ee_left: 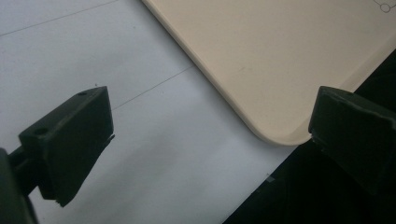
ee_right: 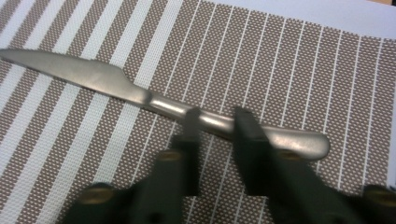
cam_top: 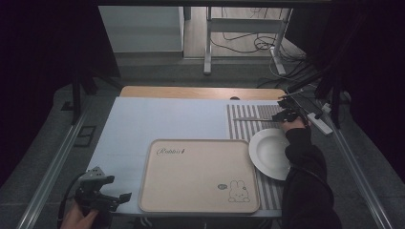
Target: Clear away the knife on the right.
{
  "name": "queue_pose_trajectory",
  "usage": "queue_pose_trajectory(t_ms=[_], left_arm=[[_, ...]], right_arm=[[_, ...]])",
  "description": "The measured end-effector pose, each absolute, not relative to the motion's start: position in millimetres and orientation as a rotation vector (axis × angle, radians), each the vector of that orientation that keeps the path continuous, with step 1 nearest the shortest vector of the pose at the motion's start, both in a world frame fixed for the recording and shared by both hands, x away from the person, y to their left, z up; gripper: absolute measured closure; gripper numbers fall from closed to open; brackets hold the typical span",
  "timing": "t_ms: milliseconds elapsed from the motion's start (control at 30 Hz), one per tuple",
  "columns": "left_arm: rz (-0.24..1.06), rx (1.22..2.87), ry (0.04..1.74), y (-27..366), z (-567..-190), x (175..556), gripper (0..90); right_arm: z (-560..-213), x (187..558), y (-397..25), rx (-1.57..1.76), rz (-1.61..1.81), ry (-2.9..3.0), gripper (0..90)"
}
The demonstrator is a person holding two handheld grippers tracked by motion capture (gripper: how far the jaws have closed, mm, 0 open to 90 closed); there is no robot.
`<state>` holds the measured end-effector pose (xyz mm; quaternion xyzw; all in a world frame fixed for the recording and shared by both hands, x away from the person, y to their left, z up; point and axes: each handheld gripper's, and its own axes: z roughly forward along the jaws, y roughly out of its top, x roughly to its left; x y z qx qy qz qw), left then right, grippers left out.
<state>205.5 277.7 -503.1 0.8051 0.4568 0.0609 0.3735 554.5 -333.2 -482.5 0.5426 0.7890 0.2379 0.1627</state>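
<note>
The table (cam_top: 143,119) is covered by a pale sheet. A beige tray (cam_top: 198,174) is placed near its front edge. A striped placemat (cam_top: 243,126) is laid right of the tray.

Beige tray (cam_top: 191,191) beside white plate (cam_top: 267,152); plate on striped placemat (cam_top: 239,129).

Black sleeve (cam_top: 305,167) on the right arm. Both grippers are black, with blocky jaws. A grey three-cornered plate (cam_top: 94,173) tops the left gripper (cam_top: 102,195), trailing a dark cable (cam_top: 64,202).

Plate (cam_top: 268,152) near knife (cam_top: 253,119); mat (cam_top: 248,110) beyond knife bare.
</note>
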Motion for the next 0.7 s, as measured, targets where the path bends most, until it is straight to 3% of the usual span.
queue_pose_trajectory(t_ms=[400,700], left_arm=[[0.157,2.063,1.168,278,-503,205,1.0],[0.158,2.064,1.169,277,-503,205,1.1]], right_arm=[[-494,571,-344,1.579,0.643,2.175,90.0],[-493,554,-351,1.58,0.608,2.283,90.0]])
